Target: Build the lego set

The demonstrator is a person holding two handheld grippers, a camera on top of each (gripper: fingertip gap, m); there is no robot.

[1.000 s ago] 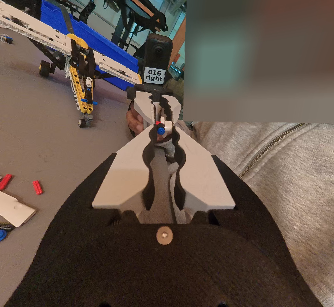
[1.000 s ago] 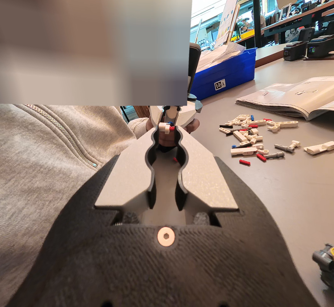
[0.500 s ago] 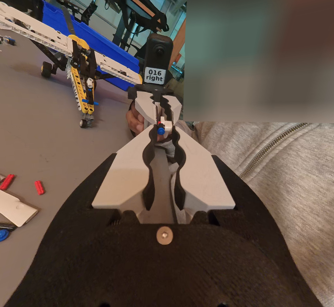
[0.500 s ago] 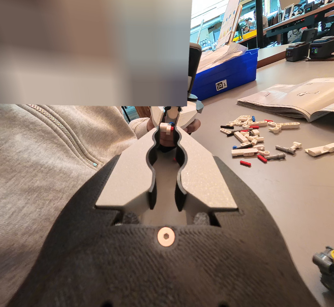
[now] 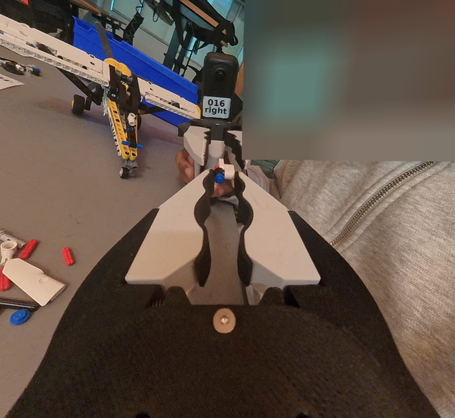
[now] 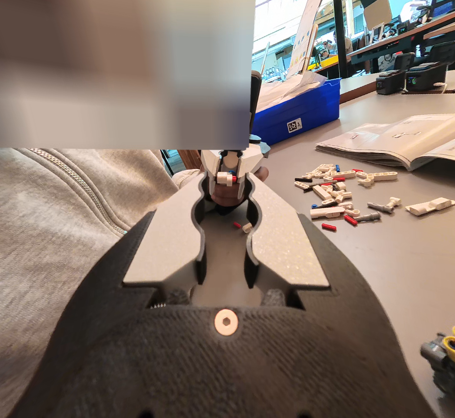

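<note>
A small white connector (image 5: 229,172) with a blue pin (image 5: 219,178) and a red pin sits between my two grippers, which face each other above the table. My left gripper (image 5: 223,175) is shut on it. In the right wrist view the connector (image 6: 224,179) shows in the left gripper (image 6: 225,188). My right gripper (image 6: 224,177) is open, its fingers spread to either side of the connector, apart from it; it also shows in the left wrist view (image 5: 216,158). The white, yellow and black model (image 5: 118,101) stands on the table at the far left.
A heap of loose white, red and grey pieces (image 6: 332,192) and an open booklet (image 6: 394,140) lie to the right. A blue bin (image 6: 295,113) stands behind. Red pins (image 5: 67,256), a white panel (image 5: 34,280) and a blue disc (image 5: 19,316) lie at the left. A person's grey zipped jacket is close by. My two grippers' fingertips are within a few centimetres of each other. Left tips and right tips are each some 15 cm from the blue disc (image 5: 19,316). The right camera catches it too, in the right wrist view (image 6: 315,207).
My right gripper has opened and let go of the white connector. My left gripper still holds it. Both grippers stay tip to tip.
</note>
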